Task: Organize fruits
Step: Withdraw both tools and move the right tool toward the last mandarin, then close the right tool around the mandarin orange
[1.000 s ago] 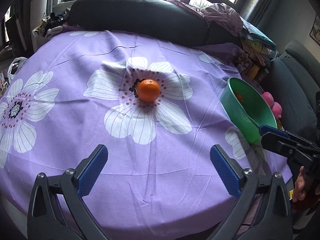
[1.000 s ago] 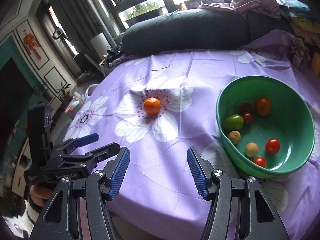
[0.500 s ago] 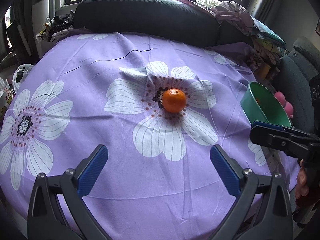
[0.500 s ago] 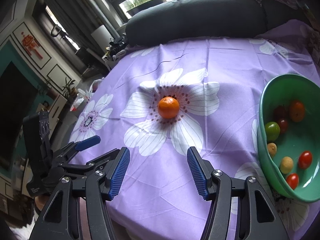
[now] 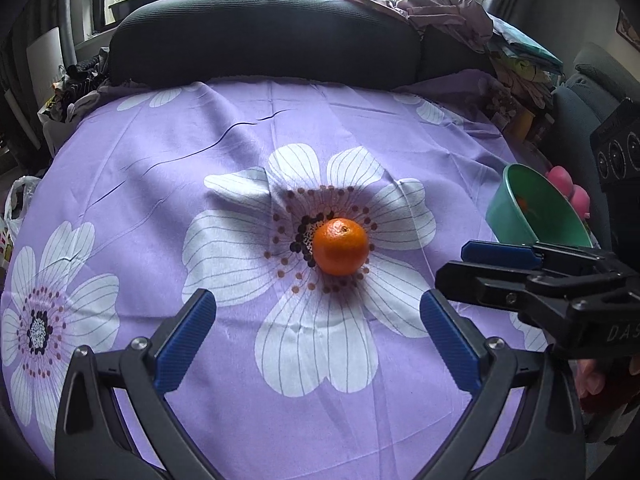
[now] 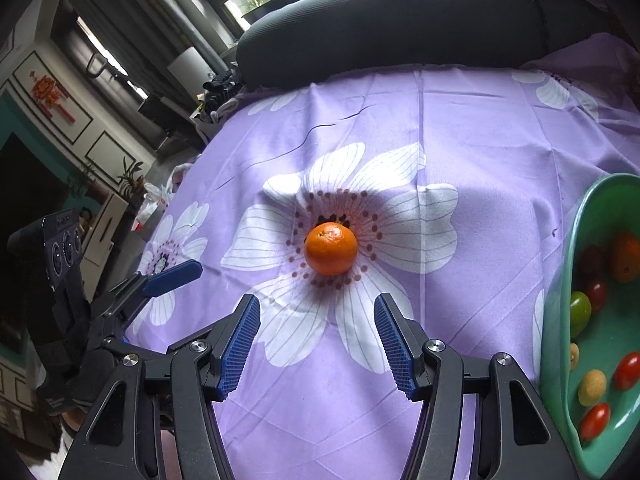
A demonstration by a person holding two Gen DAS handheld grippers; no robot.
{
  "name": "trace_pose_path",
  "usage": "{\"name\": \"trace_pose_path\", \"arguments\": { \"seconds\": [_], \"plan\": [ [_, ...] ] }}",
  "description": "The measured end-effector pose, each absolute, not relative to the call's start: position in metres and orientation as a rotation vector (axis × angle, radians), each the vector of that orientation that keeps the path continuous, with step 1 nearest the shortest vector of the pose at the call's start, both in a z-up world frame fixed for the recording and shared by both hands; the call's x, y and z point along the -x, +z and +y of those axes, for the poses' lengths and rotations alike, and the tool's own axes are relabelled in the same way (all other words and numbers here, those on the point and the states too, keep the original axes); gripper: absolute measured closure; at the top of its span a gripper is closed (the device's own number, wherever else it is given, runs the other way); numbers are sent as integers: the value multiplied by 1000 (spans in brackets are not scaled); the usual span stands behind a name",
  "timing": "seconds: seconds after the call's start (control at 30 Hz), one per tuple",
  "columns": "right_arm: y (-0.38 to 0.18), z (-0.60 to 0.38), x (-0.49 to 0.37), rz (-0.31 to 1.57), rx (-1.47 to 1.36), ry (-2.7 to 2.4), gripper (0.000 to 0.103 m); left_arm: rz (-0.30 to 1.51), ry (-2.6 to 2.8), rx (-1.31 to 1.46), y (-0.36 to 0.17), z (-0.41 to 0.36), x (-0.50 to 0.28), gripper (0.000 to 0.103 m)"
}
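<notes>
A mandarin orange (image 5: 340, 247) (image 6: 331, 248) sits alone on the white flower printed on the purple cloth (image 5: 160, 152). In the left wrist view my left gripper (image 5: 316, 304) stands open just short of the orange, nothing between its blue pads. My right gripper (image 6: 317, 308) is open too, narrower, and also just short of the orange. Each gripper shows in the other's view: the right gripper (image 5: 460, 268) at the right edge, the left gripper (image 6: 168, 284) at the left. A green bowl (image 6: 560, 300) (image 5: 516, 204) at the right holds several small fruits.
A dark cushion (image 5: 264, 48) runs along the far edge of the table. Piled clothes (image 5: 452, 8) lie at the back right, a pink object (image 5: 572, 188) behind the bowl. A plastic bag (image 5: 16, 200) hangs off the left edge.
Both grippers have moved in toward the orange, which now looks larger and centred in each view. The bowl has slid toward the right edge of both views. Neither gripper's jaws have moved.
</notes>
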State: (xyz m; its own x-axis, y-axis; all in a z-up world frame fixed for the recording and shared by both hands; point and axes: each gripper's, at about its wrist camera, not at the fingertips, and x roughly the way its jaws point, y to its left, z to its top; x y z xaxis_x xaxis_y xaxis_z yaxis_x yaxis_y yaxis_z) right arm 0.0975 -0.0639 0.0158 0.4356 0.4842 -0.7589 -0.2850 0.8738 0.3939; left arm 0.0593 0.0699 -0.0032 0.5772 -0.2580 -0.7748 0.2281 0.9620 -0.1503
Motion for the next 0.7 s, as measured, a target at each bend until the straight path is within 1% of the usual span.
{"name": "trace_pose_path", "arguments": {
  "seconds": [0.23,0.47,0.7],
  "plan": [
    [5,-68,-123,1052,-290,490,43,956,-325,-50,-16,59,-77,1],
    [-10,-64,-148,1094,-366,506,43,1002,-349,-43,-23,54,-99,1],
    [-21,-58,-161,1120,-354,505,43,1003,-358,-30,-27,44,-109,2]
  ]
}}
